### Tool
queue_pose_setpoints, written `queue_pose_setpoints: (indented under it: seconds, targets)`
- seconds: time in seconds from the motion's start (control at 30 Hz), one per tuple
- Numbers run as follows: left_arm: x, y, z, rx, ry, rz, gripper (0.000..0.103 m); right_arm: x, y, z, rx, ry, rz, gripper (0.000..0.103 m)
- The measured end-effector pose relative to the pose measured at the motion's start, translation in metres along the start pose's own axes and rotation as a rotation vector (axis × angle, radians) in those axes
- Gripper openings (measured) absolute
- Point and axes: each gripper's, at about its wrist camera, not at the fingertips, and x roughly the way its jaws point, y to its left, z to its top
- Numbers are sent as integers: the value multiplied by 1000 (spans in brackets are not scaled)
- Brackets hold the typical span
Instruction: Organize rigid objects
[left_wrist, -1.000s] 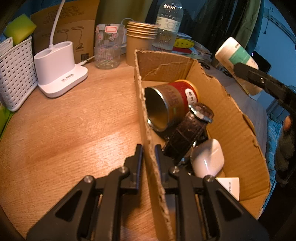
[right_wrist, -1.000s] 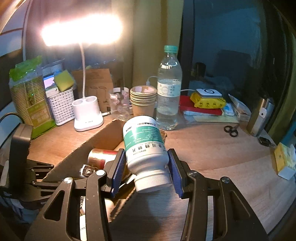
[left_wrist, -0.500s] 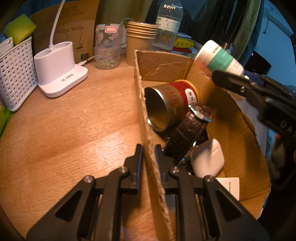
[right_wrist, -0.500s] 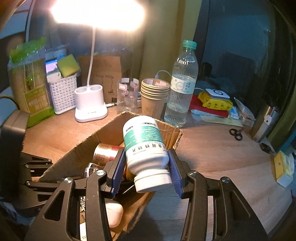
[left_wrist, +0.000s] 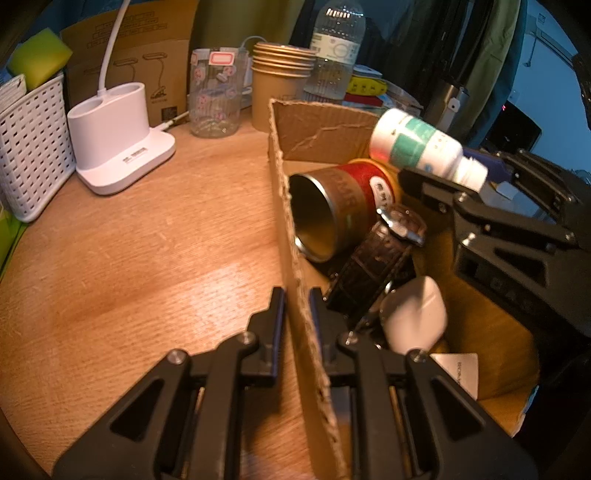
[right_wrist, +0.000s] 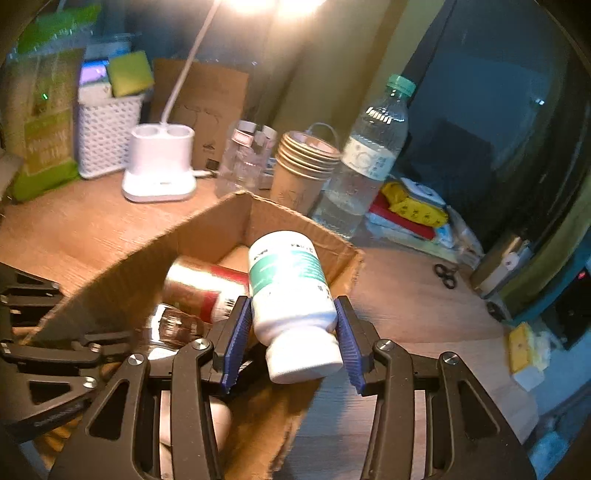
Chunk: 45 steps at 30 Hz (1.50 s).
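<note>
The left gripper (left_wrist: 296, 295) pinches the box (left_wrist: 314, 122) wall, steadying it. The right gripper (right_wrist: 293, 328) clamps a white bottle (right_wrist: 291, 291) above the box, over the can (left_wrist: 340, 210) and watch (left_wrist: 384, 258). Stowing step; next, lower into free space, then let go.

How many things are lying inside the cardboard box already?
4 visible: a red tin at the back, a brown watch leaning on it, a white case and a white card nearest. More may hide underneath.

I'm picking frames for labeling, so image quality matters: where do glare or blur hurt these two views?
Right wrist view: lamp glare blows out the top, and the red can is smeared. Left wrist view: evenly lit, sharp on the can; edges bend from fisheye.
</note>
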Motion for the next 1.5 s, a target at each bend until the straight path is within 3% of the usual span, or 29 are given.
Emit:
queue_pose_setpoints:
  seconds: [0.5, 0.73, 1.07, 1.5]
  targets:
    - [-1, 1, 0, 2, 0, 0, 14, 10, 5, -3, -15, 32, -41, 49]
    - [-1, 1, 1, 0, 0, 1, 14, 7, -1, -4, 20, 39, -18, 61]
    - [-1, 1, 1, 0, 0, 1, 14, -8, -8, -8, 81, 25, 54, 62]
    - [-2, 1, 1, 1, -1, 3, 14, -31, -21, -14, 168, -6, 86, 62]
